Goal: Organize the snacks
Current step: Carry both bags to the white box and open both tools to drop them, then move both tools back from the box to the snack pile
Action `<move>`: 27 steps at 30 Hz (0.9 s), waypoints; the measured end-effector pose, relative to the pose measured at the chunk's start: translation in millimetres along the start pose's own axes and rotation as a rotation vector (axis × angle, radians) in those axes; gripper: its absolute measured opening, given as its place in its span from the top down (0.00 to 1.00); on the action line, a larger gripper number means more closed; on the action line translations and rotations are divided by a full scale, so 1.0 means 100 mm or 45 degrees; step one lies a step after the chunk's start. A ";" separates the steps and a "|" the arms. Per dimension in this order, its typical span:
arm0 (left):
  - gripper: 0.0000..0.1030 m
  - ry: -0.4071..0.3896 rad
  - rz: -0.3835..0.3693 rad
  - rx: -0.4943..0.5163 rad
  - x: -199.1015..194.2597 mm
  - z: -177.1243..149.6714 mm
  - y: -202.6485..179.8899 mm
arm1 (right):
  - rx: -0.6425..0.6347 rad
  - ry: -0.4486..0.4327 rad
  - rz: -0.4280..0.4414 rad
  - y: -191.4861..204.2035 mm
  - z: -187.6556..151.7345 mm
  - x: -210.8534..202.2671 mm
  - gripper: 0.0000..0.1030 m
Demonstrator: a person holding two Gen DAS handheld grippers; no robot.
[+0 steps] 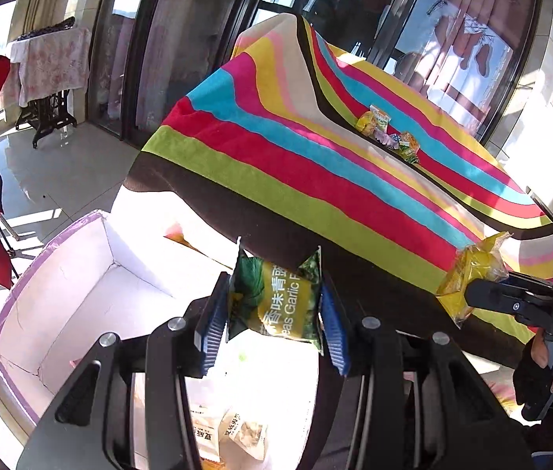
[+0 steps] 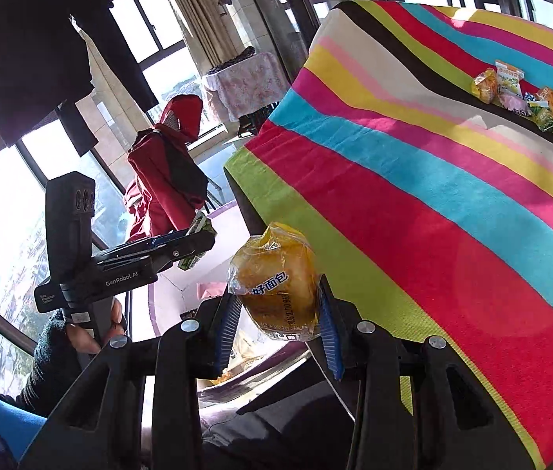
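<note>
Closest in, the left gripper has its blue-padded jaws clamped on the sides of a green pea packet, a small crinkled pouch with a yellow-green panel and white lettering, held in the air above a lilac box with a white inside. More packets lie in the bright lower part of that box. Just to the side, the right gripper grasps a bread packet, a puffy clear-yellow wrapper around something golden, with printed characters across it, held past the near edge of the worktop. The worktop wears a striped cloth in red, blue, yellow, pink and green. Far across it sits a small heap of snack packets, yellow, orange and green.
</note>
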State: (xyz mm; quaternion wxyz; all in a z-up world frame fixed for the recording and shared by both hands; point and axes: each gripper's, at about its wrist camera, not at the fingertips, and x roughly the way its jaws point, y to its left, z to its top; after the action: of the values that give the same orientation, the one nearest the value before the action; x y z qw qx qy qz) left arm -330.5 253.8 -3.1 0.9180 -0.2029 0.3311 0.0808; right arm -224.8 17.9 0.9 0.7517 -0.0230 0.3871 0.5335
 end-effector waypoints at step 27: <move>0.02 -0.126 0.377 -0.160 -0.18 0.14 0.48 | -0.114 0.018 0.164 0.21 0.00 0.08 0.26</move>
State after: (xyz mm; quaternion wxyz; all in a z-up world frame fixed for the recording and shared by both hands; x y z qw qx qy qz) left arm -349.9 302.9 3.4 0.8967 -0.2048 0.3059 0.2457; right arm -241.1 33.8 4.0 0.7113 -0.0354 0.3688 0.5973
